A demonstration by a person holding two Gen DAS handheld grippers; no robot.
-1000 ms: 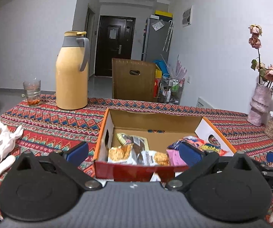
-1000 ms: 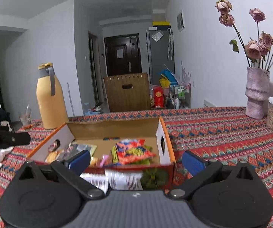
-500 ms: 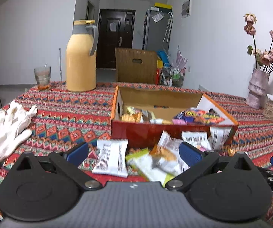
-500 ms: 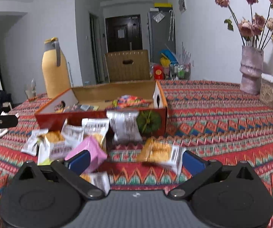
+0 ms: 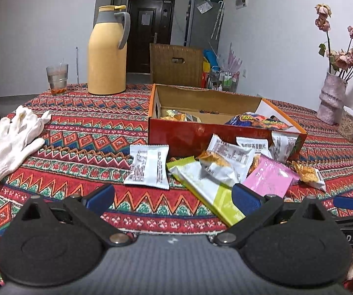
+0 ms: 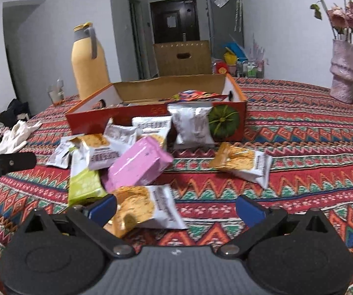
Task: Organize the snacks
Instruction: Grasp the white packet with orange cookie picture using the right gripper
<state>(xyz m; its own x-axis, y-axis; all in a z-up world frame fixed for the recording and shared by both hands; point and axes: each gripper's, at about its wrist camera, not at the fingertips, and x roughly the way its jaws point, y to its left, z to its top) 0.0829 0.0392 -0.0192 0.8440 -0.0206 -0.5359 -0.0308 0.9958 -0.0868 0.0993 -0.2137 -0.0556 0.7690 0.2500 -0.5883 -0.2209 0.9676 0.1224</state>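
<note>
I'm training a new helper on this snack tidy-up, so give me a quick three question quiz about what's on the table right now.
1. True or false: the pink packet already lies inside the cardboard box.
2. Multiple choice: what lies on the tablecloth at the far left of the left wrist view? A) a white glove B) a spoon C) a book
3. Fill in: both the left gripper and the right gripper are ____, gripping nothing.

Key
1. False. It lies on the tablecloth in front of the box, among the other loose packets.
2. A, the white glove.
3. Open. Each pair of blue fingers is spread wide.
</note>
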